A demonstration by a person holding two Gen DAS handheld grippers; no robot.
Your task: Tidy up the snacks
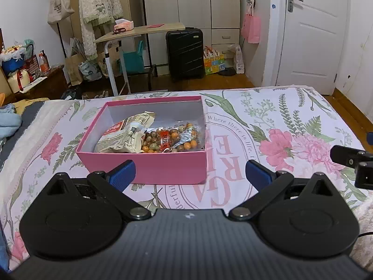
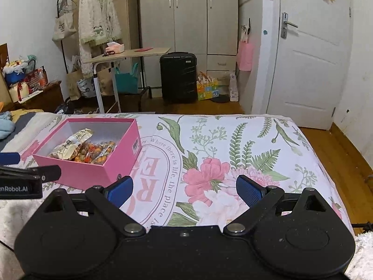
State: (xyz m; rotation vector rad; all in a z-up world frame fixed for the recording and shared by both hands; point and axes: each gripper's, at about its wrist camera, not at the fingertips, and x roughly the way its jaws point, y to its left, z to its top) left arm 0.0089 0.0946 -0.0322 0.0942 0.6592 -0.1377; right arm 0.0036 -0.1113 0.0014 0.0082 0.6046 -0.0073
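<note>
Pink box [image 1: 149, 165] (two snack bags inside) near the bedsheet [image 1: 279, 116] edge.

One pink box [image 1: 144, 165], two snack bags [image 1: 126, 135].

1. The bedsheet [image 2: 209, 140] carries a round printed emblem reading "Where there is life, the place is", with big pink letters "RE" inside.
2. The left gripper [image 2: 21, 182] body reads "enRobot.AI", its start cut off by the frame edge.
</note>
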